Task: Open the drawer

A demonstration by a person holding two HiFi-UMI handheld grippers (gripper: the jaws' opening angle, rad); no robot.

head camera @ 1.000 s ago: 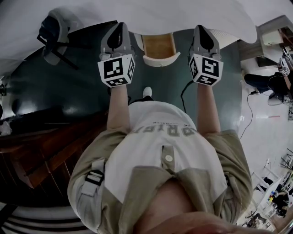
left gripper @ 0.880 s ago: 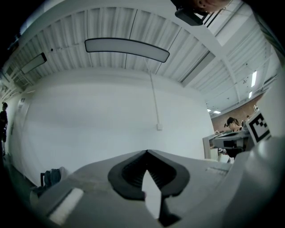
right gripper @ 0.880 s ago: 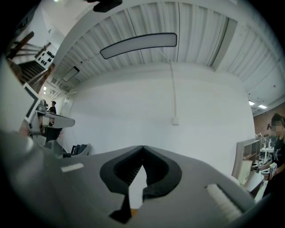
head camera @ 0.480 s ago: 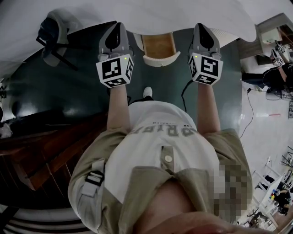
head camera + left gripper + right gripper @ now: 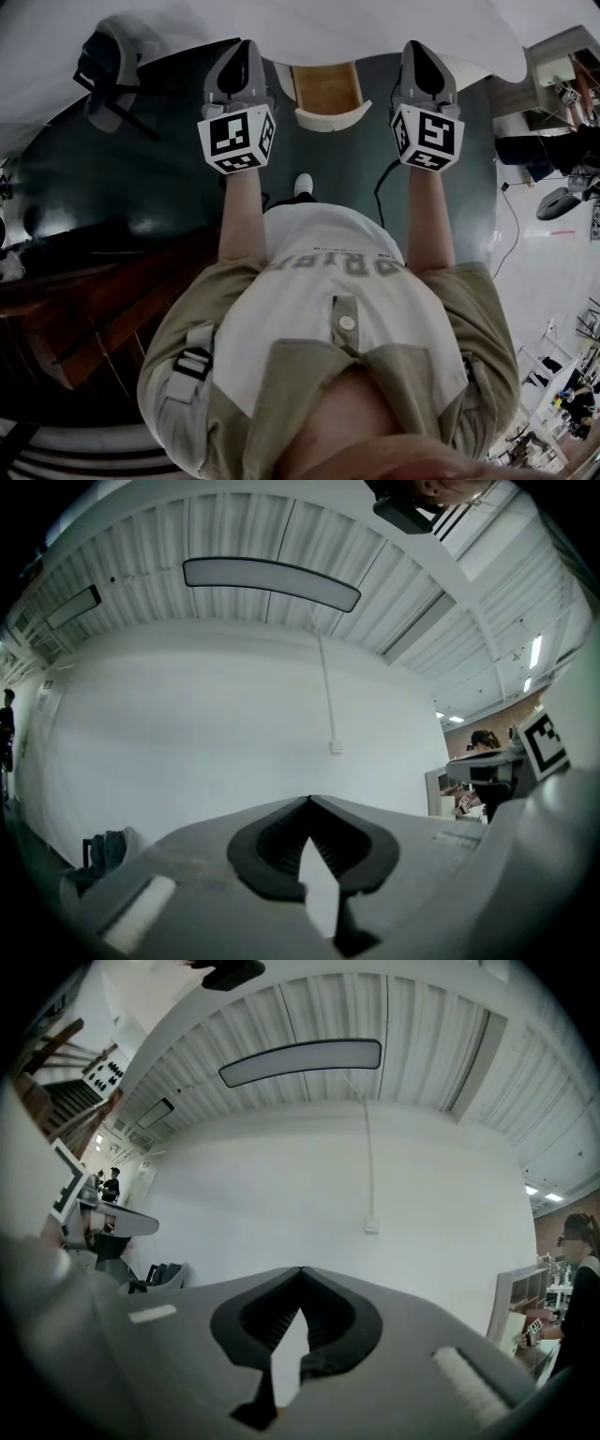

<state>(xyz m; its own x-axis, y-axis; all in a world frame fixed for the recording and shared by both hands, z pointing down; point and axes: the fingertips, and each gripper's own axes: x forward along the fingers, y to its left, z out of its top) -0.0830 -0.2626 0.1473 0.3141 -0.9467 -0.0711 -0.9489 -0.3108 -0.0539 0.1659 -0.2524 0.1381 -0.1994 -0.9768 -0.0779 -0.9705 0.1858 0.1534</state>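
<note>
2 grey hand-held grippers are held out level and side by side in front of the person, each with a white cube of black square markers at its rear. In the head view the left gripper [image 5: 246, 54] and the right gripper [image 5: 415, 52] both point toward the edge of a broad white tabletop [image 5: 281, 33].

Between them in that view is the small drawer [image 5: 326, 92], with a pale wooden floor and a white curved front. It stands pulled out from under the tabletop edge, its inside exposed. Neither gripper is on it.

In the left gripper view, the left gripper [image 5: 307, 801] has its 2 jaws brought together, the tips meeting at a point. Nothing is between them, and only a plain white wall [image 5: 206, 733] shows through the gap behind the tips. The right gripper view shows the same for the right gripper [image 5: 301, 1269]: jaws closed tip to tip and empty.

Above the wall in both gripper views runs a ribbed white ceiling [image 5: 234, 527] with 1 long light panel [image 5: 272, 578].

Below the arms lies a dark green floor [image 5: 141, 178]. On it are a white shoe [image 5: 302, 186] and a black cable [image 5: 380, 192]. A dark chair [image 5: 108, 70] stands at the upper left, and dark brown wooden steps [image 5: 94, 309] fill the lower left.
</note>
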